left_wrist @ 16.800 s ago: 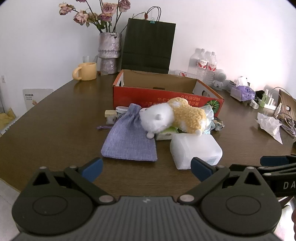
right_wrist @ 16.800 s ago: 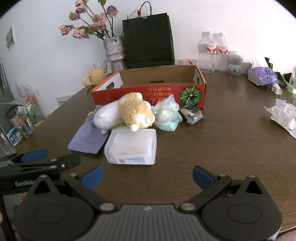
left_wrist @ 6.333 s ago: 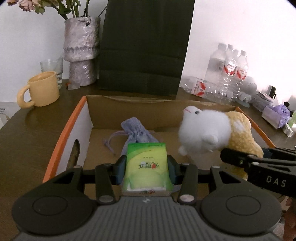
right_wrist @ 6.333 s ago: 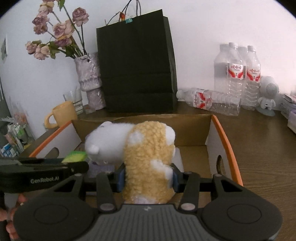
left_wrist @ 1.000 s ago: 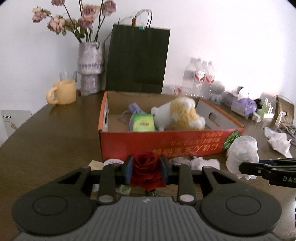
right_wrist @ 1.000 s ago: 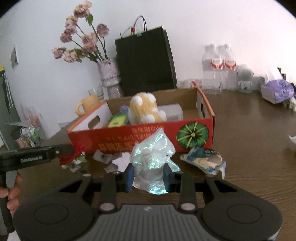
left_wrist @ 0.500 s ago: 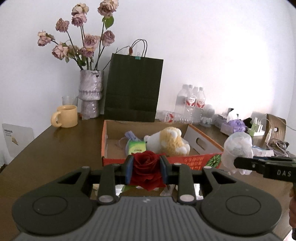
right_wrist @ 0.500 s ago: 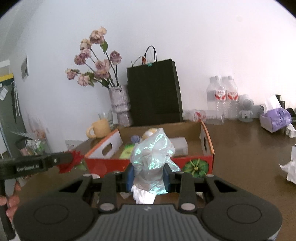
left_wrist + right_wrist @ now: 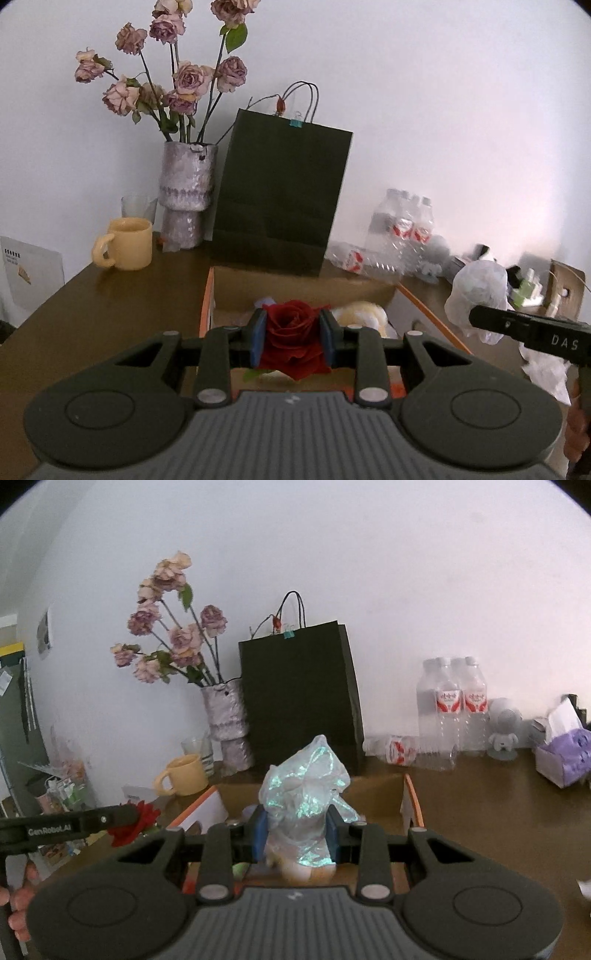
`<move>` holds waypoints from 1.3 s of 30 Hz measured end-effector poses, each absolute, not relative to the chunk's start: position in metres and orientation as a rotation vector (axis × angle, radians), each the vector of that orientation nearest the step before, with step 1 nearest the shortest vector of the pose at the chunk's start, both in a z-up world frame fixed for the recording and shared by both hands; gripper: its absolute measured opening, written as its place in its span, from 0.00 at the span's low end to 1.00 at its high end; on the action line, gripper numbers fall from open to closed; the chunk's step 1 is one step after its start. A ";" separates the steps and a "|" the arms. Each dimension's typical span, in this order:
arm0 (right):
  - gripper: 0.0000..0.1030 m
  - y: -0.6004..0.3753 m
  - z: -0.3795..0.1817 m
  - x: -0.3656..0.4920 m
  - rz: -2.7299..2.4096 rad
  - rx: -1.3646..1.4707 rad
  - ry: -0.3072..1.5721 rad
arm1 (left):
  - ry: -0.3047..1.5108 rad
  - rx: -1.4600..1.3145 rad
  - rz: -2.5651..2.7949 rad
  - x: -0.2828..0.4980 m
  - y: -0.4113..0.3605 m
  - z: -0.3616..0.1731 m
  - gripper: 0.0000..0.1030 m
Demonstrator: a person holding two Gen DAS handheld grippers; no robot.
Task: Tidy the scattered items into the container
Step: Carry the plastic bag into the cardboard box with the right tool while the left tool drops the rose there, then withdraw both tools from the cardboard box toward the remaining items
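Note:
My left gripper [image 9: 293, 338] is shut on a red rose [image 9: 294, 339], held in the air just in front of the orange-rimmed cardboard box [image 9: 295, 286]. A yellow plush toy [image 9: 364, 314] lies inside the box, partly hidden behind the fingers. My right gripper [image 9: 295, 834] is shut on a crumpled iridescent plastic bag [image 9: 304, 805], raised over the near side of the same box [image 9: 384, 794]. In the left wrist view the bag [image 9: 476, 295] hangs at the right, off the right gripper's finger. The right wrist view shows the rose [image 9: 136, 821] at the left.
Behind the box stand a dark paper bag [image 9: 280, 195], a vase of dried roses [image 9: 186, 192], a yellow mug [image 9: 127, 243] and a glass. Water bottles [image 9: 450, 705], a small white figure and a purple tissue box [image 9: 563, 753] line the back right. Crumpled tissue [image 9: 546, 369] lies at the right.
Both grippers have risen and moved toward the box with the rose and the plastic bag still gripped. The box now sits lower and closer in both views.

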State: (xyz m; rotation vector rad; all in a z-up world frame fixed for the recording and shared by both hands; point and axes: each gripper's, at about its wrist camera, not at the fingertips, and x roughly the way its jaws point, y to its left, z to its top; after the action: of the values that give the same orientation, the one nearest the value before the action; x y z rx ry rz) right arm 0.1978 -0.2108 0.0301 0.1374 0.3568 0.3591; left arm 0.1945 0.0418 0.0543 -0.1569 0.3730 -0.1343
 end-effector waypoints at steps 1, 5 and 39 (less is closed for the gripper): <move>0.30 -0.209 0.031 0.211 0.354 0.136 0.355 | 0.372 -0.155 -0.129 0.207 0.040 0.055 0.30; 0.30 -0.202 0.026 0.262 0.338 0.138 0.377 | 0.397 -0.152 -0.115 0.252 0.034 0.049 0.30; 0.98 -0.191 -0.002 0.333 0.363 0.047 0.510 | 0.405 -0.096 -0.062 0.297 0.025 0.011 1.00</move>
State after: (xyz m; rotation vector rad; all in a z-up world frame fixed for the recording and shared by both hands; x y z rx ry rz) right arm 0.3330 -0.1913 -0.0021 0.0474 0.5104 0.3632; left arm 0.2965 0.0252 0.0107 -0.0960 0.4049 -0.0621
